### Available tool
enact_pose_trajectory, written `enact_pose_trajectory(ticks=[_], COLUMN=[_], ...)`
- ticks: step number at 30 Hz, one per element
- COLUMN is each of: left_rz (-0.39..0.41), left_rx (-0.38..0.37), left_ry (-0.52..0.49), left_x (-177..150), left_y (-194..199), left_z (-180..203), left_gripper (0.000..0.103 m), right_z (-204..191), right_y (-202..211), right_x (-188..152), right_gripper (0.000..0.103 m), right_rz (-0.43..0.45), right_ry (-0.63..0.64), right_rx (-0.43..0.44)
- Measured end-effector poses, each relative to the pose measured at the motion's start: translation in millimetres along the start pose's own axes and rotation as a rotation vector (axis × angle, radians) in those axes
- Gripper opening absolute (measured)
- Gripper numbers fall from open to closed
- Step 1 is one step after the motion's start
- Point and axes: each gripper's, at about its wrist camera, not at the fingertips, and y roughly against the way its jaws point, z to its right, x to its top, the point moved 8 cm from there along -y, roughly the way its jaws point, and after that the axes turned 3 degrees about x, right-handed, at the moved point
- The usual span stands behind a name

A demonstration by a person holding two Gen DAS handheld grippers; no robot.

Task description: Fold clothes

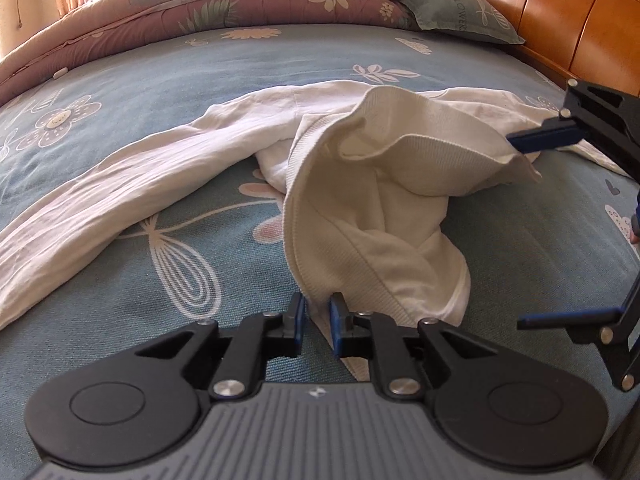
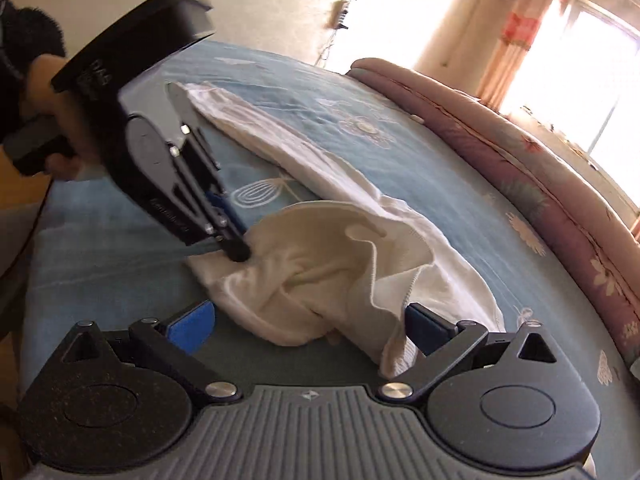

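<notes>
left tool [image 1: 316, 316] pinching white garment [image 1: 372, 184] hem; right tool [image 2: 308, 320] wide, empty; folded quilt [image 1: 224, 12] behind.

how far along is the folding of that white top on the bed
Early. Done: nothing looks folded; the white garment lies crumpled on the blue bedsheet, one sleeve trailing out. In hand: the left gripper pinches its ribbed hem; the right gripper is open, fabric draped against one finger. Left: spreading it flat, folding sleeves and body.

Ribbed white knit garment [image 1: 360, 168], matt cotton bedsheet [image 1: 160, 88], glossy wooden headboard [image 1: 560, 8]
</notes>
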Motion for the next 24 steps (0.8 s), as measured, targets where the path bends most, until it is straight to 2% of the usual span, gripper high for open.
enact_pose_trajectory(ticks=[2, 5, 10, 12, 14, 15, 16, 19, 20, 21, 22, 24], left_rz=[0.003, 0.007, 0.008, 0.005, 0.004, 0.005, 0.009, 0.024, 0.023, 0.022, 0.020, 0.013], left_rx=[-0.002, 0.000, 0.001, -0.001, -0.003, -0.003, -0.001, 0.017, 0.014, 0.012, 0.007, -0.018], left_ry=[-0.001, -0.001, -0.004, 0.005, 0.018, 0.026, 0.038, 0.079, 0.084, 0.090, 0.091, 0.077], left_x=[0, 0, 0, 1, 2, 2, 2, 3, 3, 3, 4, 5], left_y=[0, 0, 0, 1, 1, 1, 0, -1, -2, -2, -2, -1], left_z=[0, 1, 1, 1, 0, 0, -2, -7, -7, -7, -6, -2], left_gripper=[0.014, 0.014, 0.014, 0.014, 0.014, 0.014, 0.017, 0.037, 0.038, 0.037, 0.032, 0.018], right_z=[0, 17, 40, 41, 41, 40, 38, 34, 32, 31, 30, 29], right_y=[-2, -10, -10, -15, -20, -23, -24, -26, -25, -23, -20, -13], right_x=[-8, -19, -12, -9, -8, -8, -8, -9, -9, -10, -10, -10], right_gripper=[0.103, 0.099, 0.071, 0.049, 0.036, 0.036, 0.036, 0.034, 0.030, 0.027, 0.025, 0.017], right_rz=[-0.035, -0.074, -0.060, -0.078, -0.097, -0.104, -0.108, -0.103, -0.103, -0.103, -0.104, -0.107], right_ry=[0.026, -0.032, -0.052, -0.004, 0.024, 0.038, 0.054, 0.085, 0.088, 0.092, 0.097, 0.108], right_rx=[-0.050, -0.126, -0.180, -0.204, -0.211, -0.217, -0.228, -0.253, -0.257, -0.261, -0.263, -0.268])
